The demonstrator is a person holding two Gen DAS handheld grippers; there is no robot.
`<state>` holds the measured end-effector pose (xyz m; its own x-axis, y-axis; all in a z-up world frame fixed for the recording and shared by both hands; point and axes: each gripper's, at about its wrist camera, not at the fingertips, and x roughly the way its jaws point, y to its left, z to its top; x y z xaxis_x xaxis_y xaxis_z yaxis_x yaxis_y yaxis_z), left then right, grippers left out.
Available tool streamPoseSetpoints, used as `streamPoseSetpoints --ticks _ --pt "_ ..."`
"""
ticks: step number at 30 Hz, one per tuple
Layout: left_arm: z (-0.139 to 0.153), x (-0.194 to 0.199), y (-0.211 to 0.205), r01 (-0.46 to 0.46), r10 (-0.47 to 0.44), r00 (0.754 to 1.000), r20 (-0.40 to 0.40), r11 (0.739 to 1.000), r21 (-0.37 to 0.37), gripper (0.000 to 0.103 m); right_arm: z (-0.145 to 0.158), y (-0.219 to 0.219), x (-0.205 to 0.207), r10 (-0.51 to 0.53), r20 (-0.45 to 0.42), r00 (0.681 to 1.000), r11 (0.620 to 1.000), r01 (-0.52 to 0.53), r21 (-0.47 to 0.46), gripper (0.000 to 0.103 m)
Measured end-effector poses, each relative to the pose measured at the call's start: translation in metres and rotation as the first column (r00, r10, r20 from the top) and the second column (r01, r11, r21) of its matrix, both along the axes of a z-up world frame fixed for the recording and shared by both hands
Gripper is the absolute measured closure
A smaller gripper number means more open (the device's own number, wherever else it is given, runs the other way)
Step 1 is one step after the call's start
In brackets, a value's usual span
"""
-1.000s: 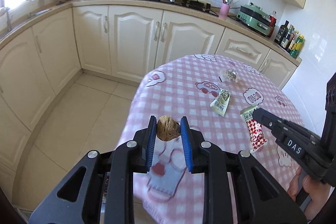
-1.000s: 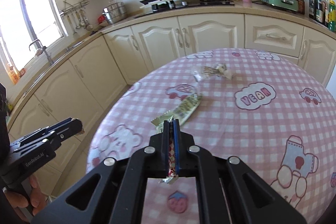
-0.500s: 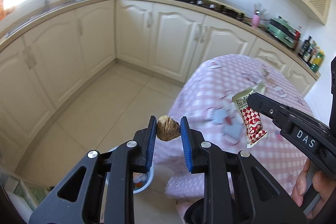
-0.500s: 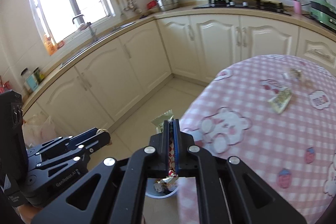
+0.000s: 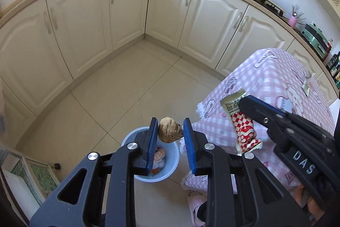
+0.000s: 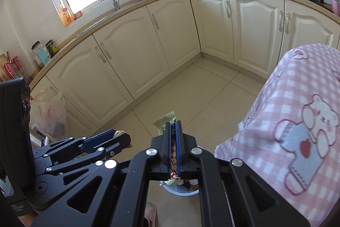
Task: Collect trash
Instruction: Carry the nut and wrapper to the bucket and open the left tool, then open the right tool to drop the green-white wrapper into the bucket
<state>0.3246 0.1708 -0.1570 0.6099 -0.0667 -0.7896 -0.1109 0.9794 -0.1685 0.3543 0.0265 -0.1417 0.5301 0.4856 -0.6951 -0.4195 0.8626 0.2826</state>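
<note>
Left hand-held gripper (image 5: pixel 170 134): jaws have just been opening. The brown wrinkled walnut-like lump (image 5: pixel 169 130) sits between them, touching the left pad, with a clear gap at the right pad, so it looks released, right above the pale blue round plastic bin (image 5: pixel 129 139) on the floor.

Right hand-held gripper (image 6: pixel 173 149): pressed together, pinching the cream and red-checkered snack wrapper (image 5: pixel 242 120) mid-length, near the bin beside the desk with the pink gingham cloth (image 5: pixel 274 69).

Handling, as a judgement: the lump is light, hard and rounded, prone to roll, so grip across its widest part. The wrapper is thin, crinkly and slippery film; a flat pinch at the middle suits it. It may cling to a pad on release.

Text: "DAS" on the right gripper body; the left body's lettering and the wrapper print are too small to read.
</note>
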Motion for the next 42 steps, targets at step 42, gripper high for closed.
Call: streamPoseSetpoints --ticks 42 --pt "0.028 -0.017 0.010 -0.076 0.074 0.996 0.055 0.997 0.034 0.046 0.006 -0.002 0.006 -0.006 -0.016 1.000 0.999 0.007 0.036 0.084"
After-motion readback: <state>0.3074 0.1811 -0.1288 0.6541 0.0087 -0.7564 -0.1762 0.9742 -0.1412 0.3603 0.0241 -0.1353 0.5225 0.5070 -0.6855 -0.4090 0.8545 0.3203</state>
